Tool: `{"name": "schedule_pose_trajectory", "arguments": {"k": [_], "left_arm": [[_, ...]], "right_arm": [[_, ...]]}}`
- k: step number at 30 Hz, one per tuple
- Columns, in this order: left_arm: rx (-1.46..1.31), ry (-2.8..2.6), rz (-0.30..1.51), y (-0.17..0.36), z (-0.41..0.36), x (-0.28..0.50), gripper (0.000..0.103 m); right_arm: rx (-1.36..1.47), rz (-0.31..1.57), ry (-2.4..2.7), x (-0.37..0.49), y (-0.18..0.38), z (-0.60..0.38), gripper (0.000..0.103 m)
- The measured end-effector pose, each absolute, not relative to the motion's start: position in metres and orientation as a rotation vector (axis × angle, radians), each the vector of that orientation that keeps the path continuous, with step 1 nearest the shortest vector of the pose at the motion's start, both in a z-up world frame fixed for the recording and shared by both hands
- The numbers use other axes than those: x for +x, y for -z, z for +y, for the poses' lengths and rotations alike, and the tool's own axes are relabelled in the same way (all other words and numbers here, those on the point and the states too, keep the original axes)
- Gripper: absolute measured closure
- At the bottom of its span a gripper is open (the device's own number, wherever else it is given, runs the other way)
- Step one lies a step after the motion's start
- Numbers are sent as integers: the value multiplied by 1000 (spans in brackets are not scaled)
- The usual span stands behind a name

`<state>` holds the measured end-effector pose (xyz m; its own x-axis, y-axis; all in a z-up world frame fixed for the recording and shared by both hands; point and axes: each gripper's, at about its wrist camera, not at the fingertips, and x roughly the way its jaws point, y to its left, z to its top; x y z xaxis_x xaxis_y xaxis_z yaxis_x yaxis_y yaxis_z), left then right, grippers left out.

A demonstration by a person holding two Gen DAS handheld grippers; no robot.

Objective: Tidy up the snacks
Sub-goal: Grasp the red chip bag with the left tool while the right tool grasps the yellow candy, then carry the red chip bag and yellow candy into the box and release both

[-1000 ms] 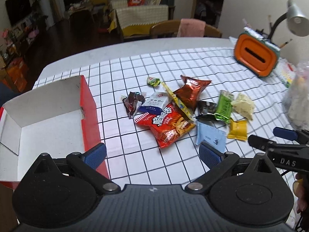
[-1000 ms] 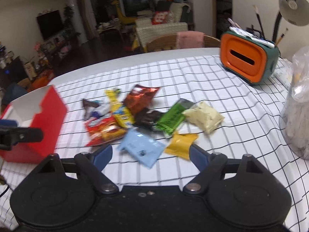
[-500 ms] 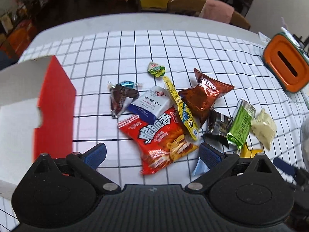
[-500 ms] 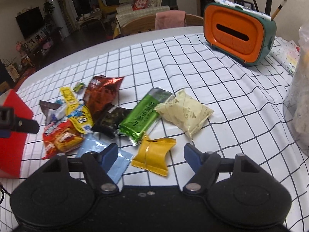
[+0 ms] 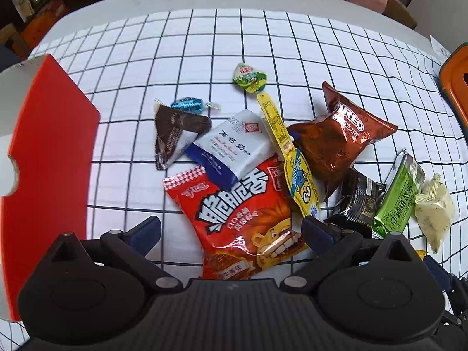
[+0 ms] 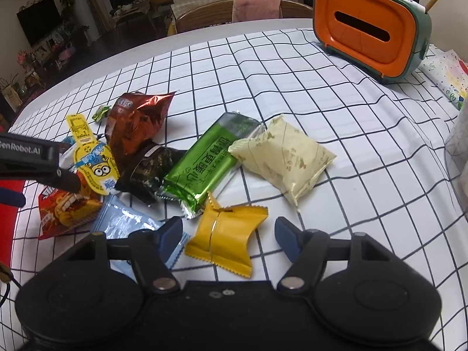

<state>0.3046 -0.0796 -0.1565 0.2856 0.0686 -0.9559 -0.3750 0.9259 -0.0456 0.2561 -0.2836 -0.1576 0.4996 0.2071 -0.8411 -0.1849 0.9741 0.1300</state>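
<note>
Snack packets lie in a heap on the checked tablecloth (image 5: 204,38). My left gripper (image 5: 231,231) points steeply down, open, its fingers either side of the big red snack bag (image 5: 242,219) without touching it. A white-and-blue packet (image 5: 234,146), a yellow strip (image 5: 298,175) and a brown Oreo bag (image 5: 339,140) lie beyond. The red box (image 5: 49,161) stands at the left. My right gripper (image 6: 228,234) is closing; the yellow packet (image 6: 228,237) lies between its pads, which do not press on it. A green bar (image 6: 204,163) and a cream packet (image 6: 286,158) lie just past it.
An orange tissue box (image 6: 368,26) stands at the far right of the table. A clear plastic bag (image 6: 459,152) is at the right edge. A light blue packet (image 6: 125,222) and a black one (image 6: 149,169) lie left of the yellow packet. Chairs (image 6: 257,8) stand behind the table.
Both grippers have come down and closer to the heap. The left one tipped downward over the red bag. The right jaws have narrowed around the yellow packet.
</note>
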Motion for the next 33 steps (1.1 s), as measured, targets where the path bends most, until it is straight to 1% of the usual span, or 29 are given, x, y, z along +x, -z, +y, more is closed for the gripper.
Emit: {"name": "schedule_pose_trajectory", "arguments": {"k": [4,9,11,12,13,14,15,17,19,27,33], "left_arm": [[-259,-310,1268,163,-84,310,0],[-262,-325,1296,170,-81,315,1],[-270,-325,1309,173,-78,316,1],[-272,-326,1317,176,-77,316,2],[-277,-318,1320,176,-77,317,7],[-281,-307,1323,177,-76,317,13],[-283,-303,1328,177,-76,318,16],[-290,-292,1342,179,-76,319,30],[-294,-290,1348,178,-78,318,32],[-309,-284,1348,178,-74,298,35],[-359,-254,1351,174,-69,270,35]], "right_arm": [[18,1019,-228,261,160,-283,36],[17,1043,-215,265,163,-284,47],[16,1051,-211,266,164,-286,49],[6,1052,-213,267,164,-285,51],[-1,1053,-216,266,164,-284,53],[-1,1054,-219,266,163,-284,58],[-1,1055,-224,266,163,-284,64],[1,1060,-232,266,162,-285,64],[7,1063,-241,266,162,-286,65],[41,1070,-273,258,159,-295,66],[81,1065,-311,245,146,-303,66]]}}
